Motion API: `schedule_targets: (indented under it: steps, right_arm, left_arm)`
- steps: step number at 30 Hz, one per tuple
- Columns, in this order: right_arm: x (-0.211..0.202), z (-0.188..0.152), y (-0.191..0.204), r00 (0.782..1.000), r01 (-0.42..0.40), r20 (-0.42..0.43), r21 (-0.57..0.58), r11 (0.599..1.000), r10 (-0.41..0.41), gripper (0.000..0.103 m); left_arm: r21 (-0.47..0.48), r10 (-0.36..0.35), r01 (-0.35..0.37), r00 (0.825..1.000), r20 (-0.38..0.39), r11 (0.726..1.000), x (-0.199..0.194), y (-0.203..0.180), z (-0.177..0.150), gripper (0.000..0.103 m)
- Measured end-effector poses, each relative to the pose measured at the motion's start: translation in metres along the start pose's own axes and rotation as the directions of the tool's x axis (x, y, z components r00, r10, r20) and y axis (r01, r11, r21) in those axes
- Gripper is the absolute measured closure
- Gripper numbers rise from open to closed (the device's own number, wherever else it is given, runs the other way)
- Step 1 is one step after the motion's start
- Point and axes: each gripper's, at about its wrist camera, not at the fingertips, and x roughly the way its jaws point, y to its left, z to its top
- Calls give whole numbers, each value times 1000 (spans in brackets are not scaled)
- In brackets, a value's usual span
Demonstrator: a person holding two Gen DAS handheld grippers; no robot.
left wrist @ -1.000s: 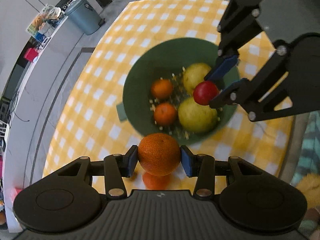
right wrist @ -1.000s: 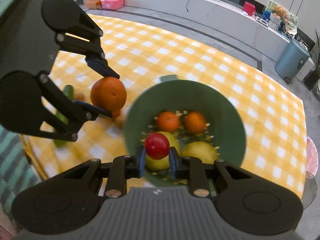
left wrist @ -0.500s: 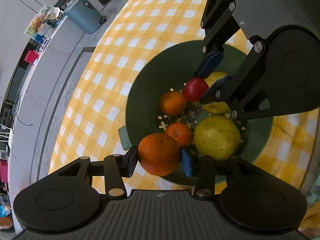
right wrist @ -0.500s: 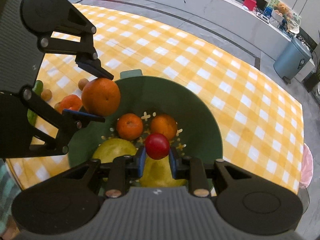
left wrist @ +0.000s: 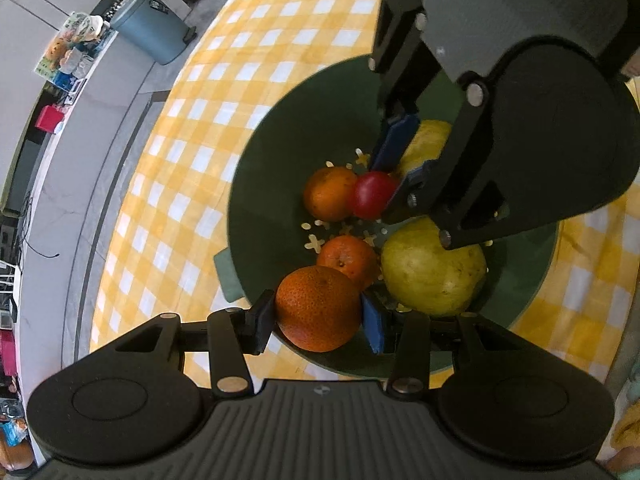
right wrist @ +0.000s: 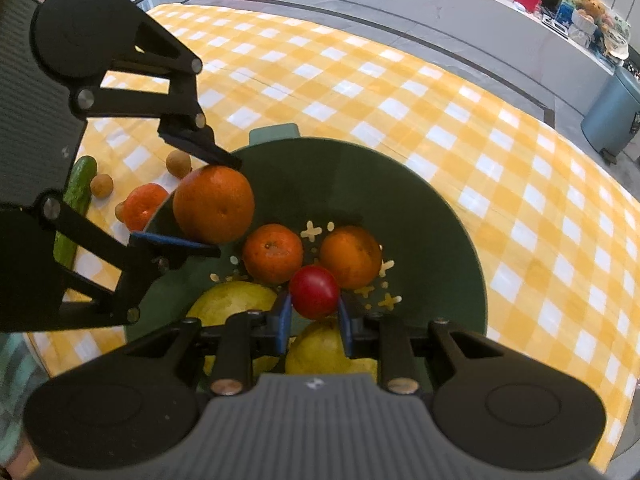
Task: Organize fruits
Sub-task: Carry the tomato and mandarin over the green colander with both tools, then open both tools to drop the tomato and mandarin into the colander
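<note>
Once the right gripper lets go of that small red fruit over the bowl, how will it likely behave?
The red fruit looks round and glossy, so it probably rolls on release. The green bowl slopes inward, likely settling it against the oranges. Its smooth skin may slip.

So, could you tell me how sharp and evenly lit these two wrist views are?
Left wrist view: held orange crisp, green bowl rim slightly soft, right gripper housing dark against the light. Right wrist view: red fruit sharp with a small highlight. In both, fisheye bends the checked tablecloth lines.
</note>
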Motion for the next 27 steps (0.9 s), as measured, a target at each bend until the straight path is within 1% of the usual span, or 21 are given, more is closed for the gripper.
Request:
schedule_targets:
  steps: [4,8,12,16,23,25,27]
  right_arm:
    - [1,0,-1,1000,-10,6,2,1000,10,81]
    - [4,0,-1,1000,-18,16,8,1000,18,80]
    - [6,-2,2,1000,-6,23,-10,1000,6,79]
    - [11,-2,3,1000,19,7,-13,1000,-19,79]
    - [12,-4,3,999,37,1,-9,999,-37,79]
    - [12,-4,4,999,46,-2,-13,999,-46,77]
    - [12,-3,5,998,60,-2,-15,998,-60,71]
  left_arm:
    - [-9,-21,21,1000,-4,1000,3,-1,-1,51]
    - [-12,-45,45,999,-8,999,6,-2,-2,46]
    - [-6,-69,69,998,-3,998,9,-6,-7,46]
    - [-17,-73,73,997,4,997,7,-6,-8,46]
    - [-21,-71,71,997,16,997,7,-5,-9,46]
    - [-19,-67,68,998,18,998,7,-5,-10,45]
    - [-9,-59,59,998,19,998,6,-6,-11,45]
